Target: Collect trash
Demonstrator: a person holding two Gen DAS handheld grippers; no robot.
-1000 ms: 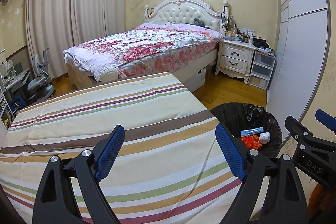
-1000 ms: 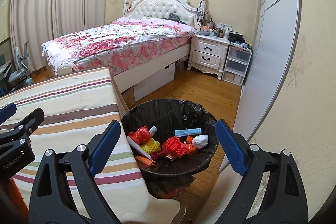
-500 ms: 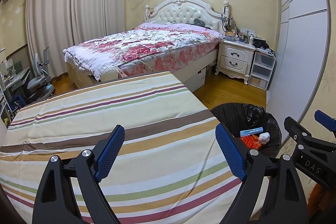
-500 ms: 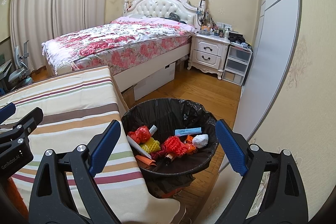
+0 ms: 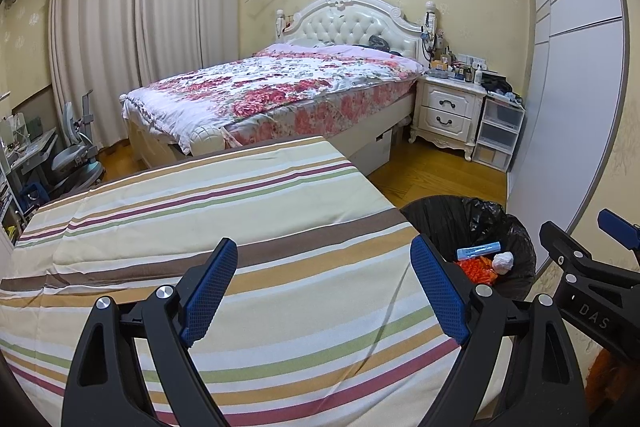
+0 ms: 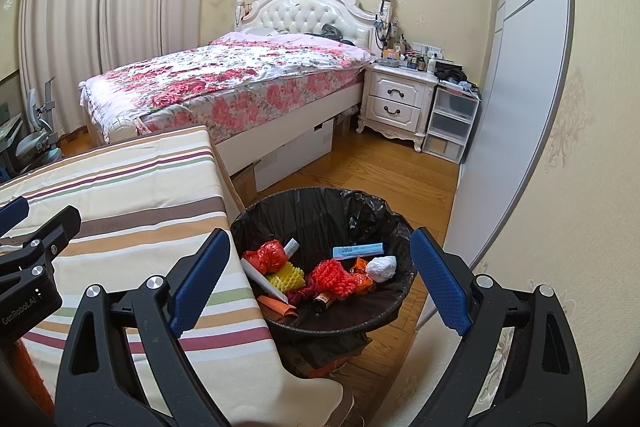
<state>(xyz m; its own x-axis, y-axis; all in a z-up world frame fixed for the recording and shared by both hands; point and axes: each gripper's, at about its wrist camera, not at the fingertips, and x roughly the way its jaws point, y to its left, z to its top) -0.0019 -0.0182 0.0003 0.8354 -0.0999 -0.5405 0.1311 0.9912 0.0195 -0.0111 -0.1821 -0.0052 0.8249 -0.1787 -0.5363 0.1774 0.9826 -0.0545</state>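
Trash piled in bin [image 6: 320,311]; striped counter [image 5: 240,227] bare; both grippers' fingers [image 5: 208,283] [image 6: 438,281] spread wide, empty. Looks finished.

A bin [image 6: 320,323] stands on the floor [image 6: 384,179] just off the right edge of a cloth-covered table [image 5: 224,227], with trash [image 6: 320,273] in it. Behind both stands a bed [image 5: 280,87], a nightstand [image 5: 448,111] to its right.

The worktop [image 5: 240,227] wears matt striped cloth. The bin [image 6: 320,211] is lined with glossy, crinkled black plastic film. Each claw's matt black plastic arms carry rough blue textured pads [image 6: 440,279] and shiny metal rivets. The floor [image 6: 380,171] is smooth, varnished wood.
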